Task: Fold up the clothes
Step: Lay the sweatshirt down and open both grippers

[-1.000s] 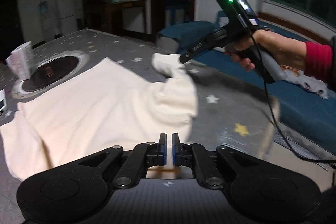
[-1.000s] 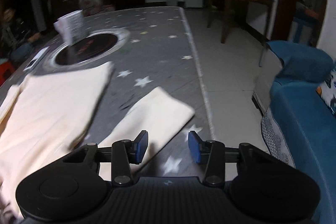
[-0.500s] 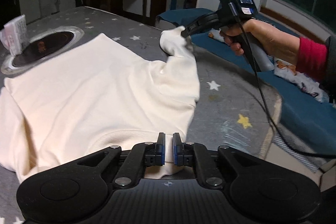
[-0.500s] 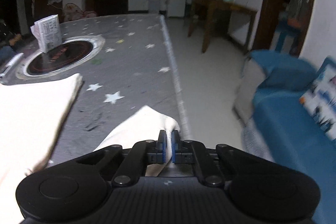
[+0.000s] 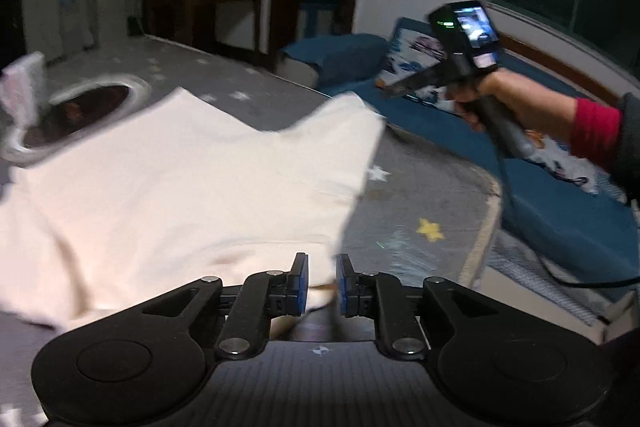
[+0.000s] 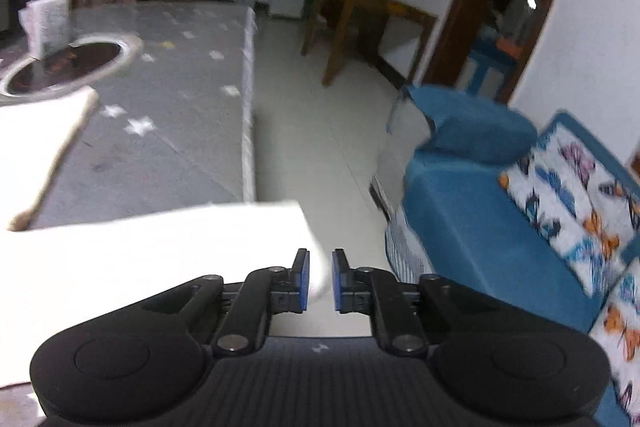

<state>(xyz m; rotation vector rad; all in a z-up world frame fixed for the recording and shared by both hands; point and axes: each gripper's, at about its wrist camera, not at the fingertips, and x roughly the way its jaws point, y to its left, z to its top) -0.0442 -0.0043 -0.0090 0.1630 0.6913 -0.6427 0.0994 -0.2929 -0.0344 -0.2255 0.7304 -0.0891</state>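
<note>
Star-printed grey table (image 5: pixel 420 195); cream garment (image 5: pixel 172 179) soft, light, limp. Grip hem and sleeve edges. Left gripper (image 5: pixel 322 285) and right gripper (image 6: pixel 320 281) narrowly parted, just eased wider, cloth between.

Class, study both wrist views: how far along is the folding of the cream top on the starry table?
Done: the cream top lies mostly spread on the table, with no fold visible. In hand: the sleeve end sits between the right tongs and the hem between the left tongs. Both have just been opening, so neither seems clamped. Left: probably every fold.
</note>
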